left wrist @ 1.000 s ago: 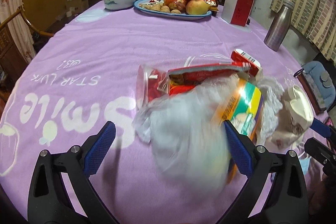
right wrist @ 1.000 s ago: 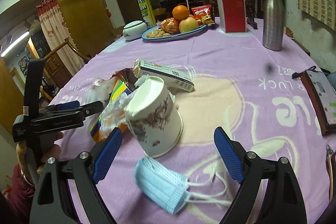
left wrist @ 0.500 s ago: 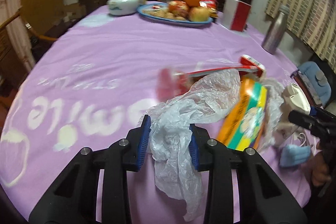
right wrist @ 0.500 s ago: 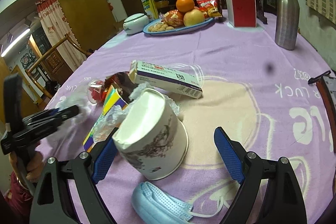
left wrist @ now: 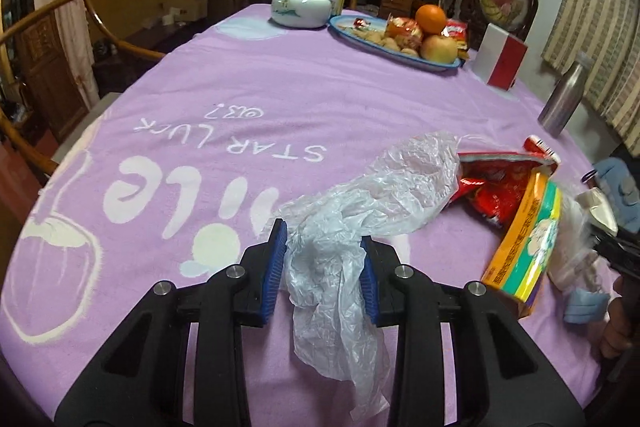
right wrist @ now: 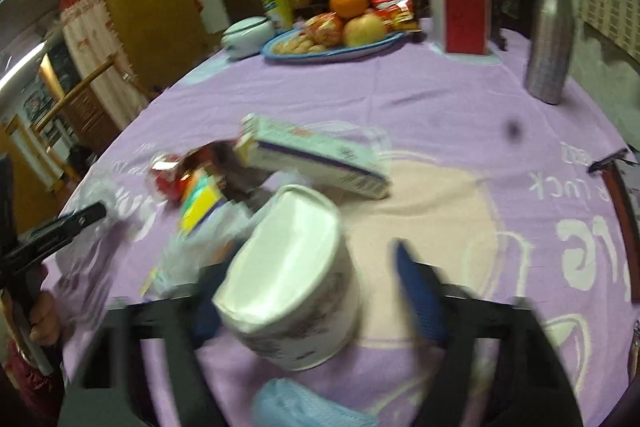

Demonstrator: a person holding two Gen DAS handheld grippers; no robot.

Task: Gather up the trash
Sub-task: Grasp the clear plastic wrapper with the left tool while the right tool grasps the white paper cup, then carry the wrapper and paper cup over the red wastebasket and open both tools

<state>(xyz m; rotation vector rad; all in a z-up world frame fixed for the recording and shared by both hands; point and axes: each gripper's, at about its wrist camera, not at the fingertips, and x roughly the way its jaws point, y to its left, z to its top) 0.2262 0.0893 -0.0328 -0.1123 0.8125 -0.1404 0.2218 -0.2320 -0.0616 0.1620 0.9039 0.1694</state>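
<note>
While the left gripper (left wrist: 323,269) sits at the bottom centre of its own view, its 2 blue pads are pinched on a crumpled clear plastic bag (left wrist: 372,199), which runs up and right from the jaws and hangs loose below them over the purple table (left wrist: 240,99). Right of the bag lie a red snack wrapper (left wrist: 492,183) and a yellow and green packet (left wrist: 528,247), touching each other.

Low in the right wrist view, the right gripper (right wrist: 316,297) is blurred and its jaws are closing, with a paper cup (right wrist: 296,283) lying tilted on its side between them. The left pad is at the cup's wall; the right pad stands apart from it. A blue face mask (right wrist: 304,405) lies just below the cup, and a long white box (right wrist: 316,157) lies above it.
</note>
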